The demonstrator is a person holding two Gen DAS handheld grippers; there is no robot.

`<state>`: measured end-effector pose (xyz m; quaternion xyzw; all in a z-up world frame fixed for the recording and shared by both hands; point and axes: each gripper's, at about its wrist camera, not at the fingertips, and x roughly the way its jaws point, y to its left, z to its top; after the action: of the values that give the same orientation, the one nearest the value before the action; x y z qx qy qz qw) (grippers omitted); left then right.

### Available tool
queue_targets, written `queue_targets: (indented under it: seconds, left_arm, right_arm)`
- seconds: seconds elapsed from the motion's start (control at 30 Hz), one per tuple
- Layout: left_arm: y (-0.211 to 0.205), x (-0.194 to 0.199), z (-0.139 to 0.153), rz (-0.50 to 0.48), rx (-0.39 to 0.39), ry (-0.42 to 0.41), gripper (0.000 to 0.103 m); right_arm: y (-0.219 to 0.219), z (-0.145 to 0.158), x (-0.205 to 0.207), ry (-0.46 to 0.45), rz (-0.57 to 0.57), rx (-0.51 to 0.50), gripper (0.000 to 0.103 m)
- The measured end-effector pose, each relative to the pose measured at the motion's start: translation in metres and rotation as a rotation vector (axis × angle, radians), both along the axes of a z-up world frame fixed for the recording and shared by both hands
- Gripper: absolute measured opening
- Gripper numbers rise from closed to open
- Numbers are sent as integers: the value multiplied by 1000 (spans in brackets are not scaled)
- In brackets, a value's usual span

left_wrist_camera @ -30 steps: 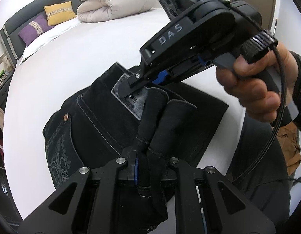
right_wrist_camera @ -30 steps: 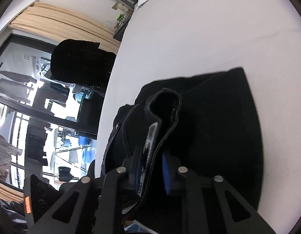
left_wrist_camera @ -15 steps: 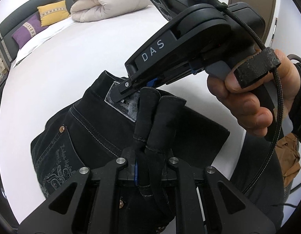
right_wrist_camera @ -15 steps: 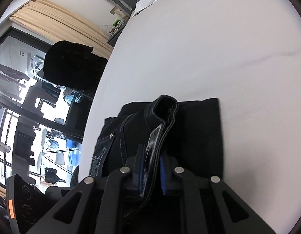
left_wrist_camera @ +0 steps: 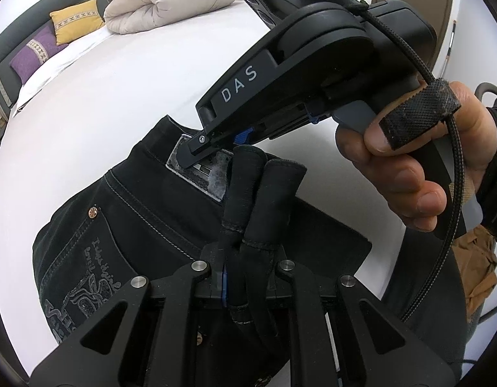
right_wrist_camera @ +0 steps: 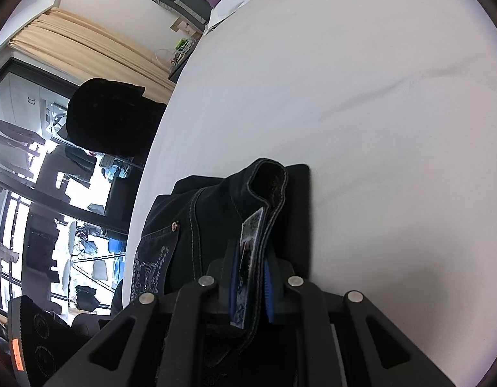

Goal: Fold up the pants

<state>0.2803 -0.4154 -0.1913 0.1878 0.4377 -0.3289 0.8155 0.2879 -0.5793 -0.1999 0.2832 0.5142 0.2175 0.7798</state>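
Note:
Black jeans (left_wrist_camera: 126, 225) lie folded on the white bed (left_wrist_camera: 119, 90), back pocket with embroidery facing up. My left gripper (left_wrist_camera: 245, 271) is shut on a bunched fold of the waistband, which stands up between its fingers. My right gripper (left_wrist_camera: 213, 143), held by a hand (left_wrist_camera: 409, 177), reaches in from the upper right and pinches the waistband at the grey label patch (left_wrist_camera: 203, 174). In the right wrist view the right gripper (right_wrist_camera: 251, 280) is shut on that waistband strip and label, with the jeans (right_wrist_camera: 203, 216) raised a little above the folded layer beneath.
A rolled cream duvet (left_wrist_camera: 164, 0), a yellow cushion (left_wrist_camera: 76, 21) and a purple cushion (left_wrist_camera: 35, 54) sit at the bed's far end. A dark rounded chair back (right_wrist_camera: 106, 119) and glass doors stand beyond the bed's left edge. White sheet (right_wrist_camera: 361, 113) spreads ahead.
Both grippers have carried the waistband across and slightly down toward the bed. The right jaws have tightened onto the waistband. More white sheet now shows beyond the jeans.

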Motion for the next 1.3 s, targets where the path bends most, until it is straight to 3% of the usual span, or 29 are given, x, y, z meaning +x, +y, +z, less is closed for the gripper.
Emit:
queue_targets:
  seconds: [0.13,0.23,0.37,0.5,0.6,0.73,0.9,1.17,1.3]
  left_arm:
    - [9,-3,-16,20,-22,60,11]
    - [15,-5,-11,33,-38,83,16]
    - [39,3,4,58,-99,187,23]
    - [59,1,17,109,-115,200,53]
    - [69,-4,24,112,-114,191,57]
    - [89,-7,29,123,-126,180,58]
    - [80,-13,33,139,-148,180,58]
    - [86,-17,48,151,-172,162,58]
    - [101,-20,57,174,-188,154,59]
  right_arm:
    - [-7,-16,-2,19,-9,24,15]
    - [-17,-32,-6,19,-38,107,16]
    - [-23,-34,-10,23,-60,164,19]
    - [-22,-24,-14,26,-83,119,25]
    - [-27,-17,-23,38,-141,66,33]
    - [-34,-5,-39,46,-195,22,35]
    - [-34,17,-59,8,-222,16,35]
    - [-6,48,-58,-47,-185,13,35]
    - [8,48,-52,-54,-153,27,35]
